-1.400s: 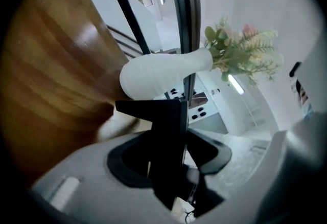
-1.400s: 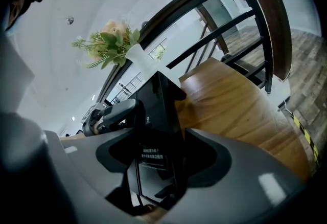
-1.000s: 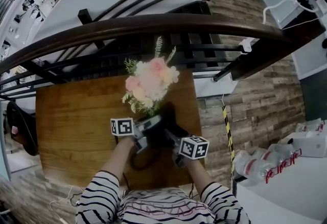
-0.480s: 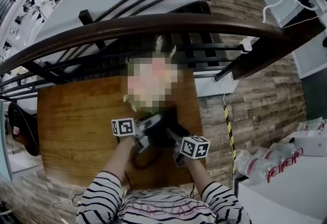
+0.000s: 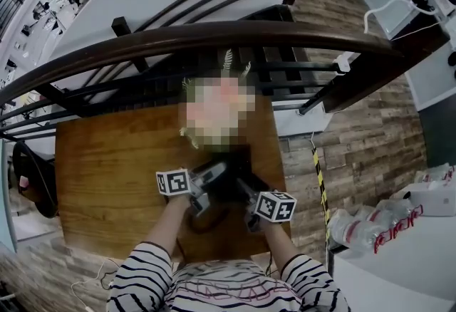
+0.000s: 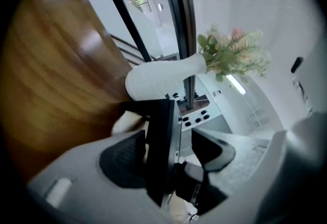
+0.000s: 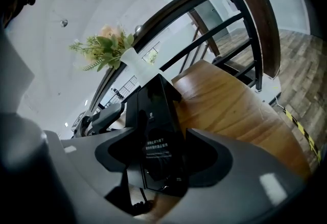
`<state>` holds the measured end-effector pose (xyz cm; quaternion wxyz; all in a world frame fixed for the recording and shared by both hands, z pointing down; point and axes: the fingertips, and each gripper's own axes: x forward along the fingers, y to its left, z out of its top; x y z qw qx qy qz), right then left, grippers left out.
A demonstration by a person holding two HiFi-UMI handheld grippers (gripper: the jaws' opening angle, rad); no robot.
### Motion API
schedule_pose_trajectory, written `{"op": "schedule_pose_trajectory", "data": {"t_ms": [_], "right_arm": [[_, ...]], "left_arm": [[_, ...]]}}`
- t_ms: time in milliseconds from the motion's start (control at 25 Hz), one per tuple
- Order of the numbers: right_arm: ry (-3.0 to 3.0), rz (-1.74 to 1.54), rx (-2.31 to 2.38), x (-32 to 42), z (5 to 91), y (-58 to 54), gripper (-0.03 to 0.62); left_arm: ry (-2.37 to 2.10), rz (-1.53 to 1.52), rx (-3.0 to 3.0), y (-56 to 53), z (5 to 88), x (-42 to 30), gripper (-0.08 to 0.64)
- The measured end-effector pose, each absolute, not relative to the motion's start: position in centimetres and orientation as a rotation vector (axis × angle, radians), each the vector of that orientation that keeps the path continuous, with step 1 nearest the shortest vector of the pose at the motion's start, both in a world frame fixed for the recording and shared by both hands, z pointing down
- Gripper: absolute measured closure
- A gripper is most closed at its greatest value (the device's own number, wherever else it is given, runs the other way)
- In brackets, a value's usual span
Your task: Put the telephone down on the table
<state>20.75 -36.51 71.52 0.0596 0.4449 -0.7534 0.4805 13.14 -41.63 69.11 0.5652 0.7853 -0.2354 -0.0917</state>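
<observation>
A black telephone [image 5: 229,177] stands on the wooden table [image 5: 107,168] in front of a flower vase, with both grippers at its sides. My left gripper [image 5: 208,182] has the telephone's thin edge [image 6: 162,151] between its jaws; they have just been opening and a gap shows on one side. My right gripper [image 5: 248,189] straddles the telephone's glossy body [image 7: 157,131]. Its jaws have just been opening too, and its pads [image 7: 209,159] lie close beside the telephone without a clear press. A dark cord [image 5: 203,221] loops toward me from under the set.
A white vase [image 6: 163,77] with pink flowers and greenery [image 6: 235,57] stands just behind the telephone. A dark wooden railing [image 5: 214,36] curves behind the table. The table's right edge [image 5: 279,161] is close to the right gripper. A dark object [image 5: 32,179] sits off the left edge.
Both grippers and the telephone keep their places on the table. The whole scene has slid slightly lower in the head view.
</observation>
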Motion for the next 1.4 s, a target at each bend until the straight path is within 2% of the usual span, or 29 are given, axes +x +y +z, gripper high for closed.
{"op": "schedule_pose_trajectory", "data": {"t_ms": [440,1000,1200,1400], "right_arm": [[-2.267,1.422,1.476,20.8,68.9,-32.6,0.307],[-2.342,1.288,1.593,18.9,63.9,-24.9,0.418],[-2.366,1.214,1.645,18.2,62.2,-22.1,0.443],[-2.393,1.157,1.666,17.3,61.0,-19.3,0.5]], "left_arm": [[-0.648,-0.224,1.877,-38.5,66.7,9.1,0.279],[-0.713,-0.266,2.04,-30.5,60.5,4.8,0.478],[-0.711,-0.223,2.131,-27.2,58.5,3.8,0.508],[-0.705,-0.17,2.221,-23.6,56.7,3.2,0.531]]}}
